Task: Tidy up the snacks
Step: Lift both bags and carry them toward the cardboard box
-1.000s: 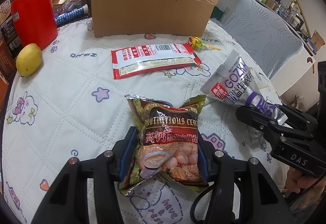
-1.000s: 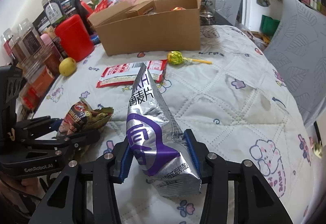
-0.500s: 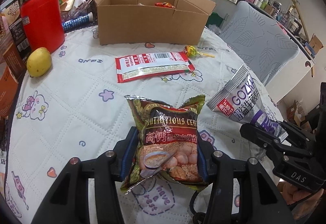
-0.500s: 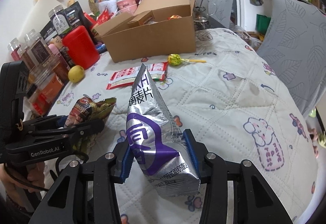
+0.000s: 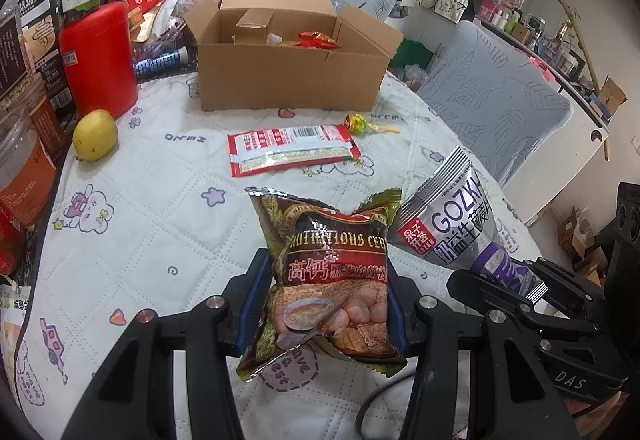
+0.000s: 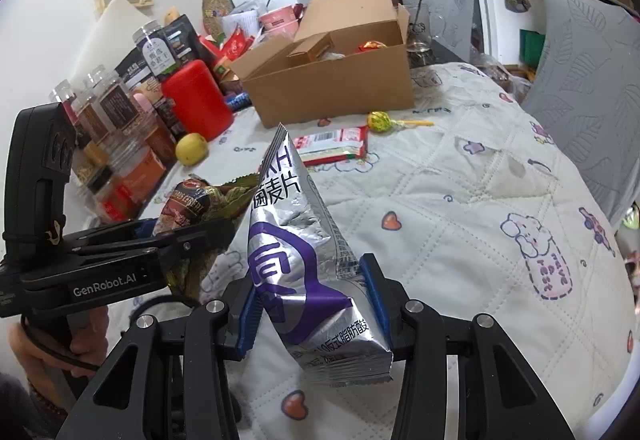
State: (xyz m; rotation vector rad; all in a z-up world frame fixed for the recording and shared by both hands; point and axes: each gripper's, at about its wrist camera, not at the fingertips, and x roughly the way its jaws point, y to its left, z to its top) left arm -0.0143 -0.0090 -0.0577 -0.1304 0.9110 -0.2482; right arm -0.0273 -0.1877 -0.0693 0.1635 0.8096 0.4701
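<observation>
1. Both hands have risen since a second ago; cardboard box [image 5: 288, 80] interior now visible.
2. Left gripper [image 5: 326, 304] clamped on brown cereal packet [image 5: 332, 280], off the quilted table [image 5: 140, 220].
3. Right gripper [image 6: 312, 304] clamped on silver packet [image 6: 304, 260], also aloft.

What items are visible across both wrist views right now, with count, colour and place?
brown-and-red foil cereal packet: one, clamped in left gripper
silver-and-purple foil oat packet: one, clamped in right gripper
flat red-and-white snack sachet: one, lying on the quilt before the box
yellow-green lollipop: one, on the quilt right of the sachet
open brown cardboard box: one, far side, some snacks inside
yellow fruit: one, left of the box
red plastic canister: one, behind the fruit
white quilted table cover: one
left gripper: black, blue pads
right gripper: black, blue pads
</observation>
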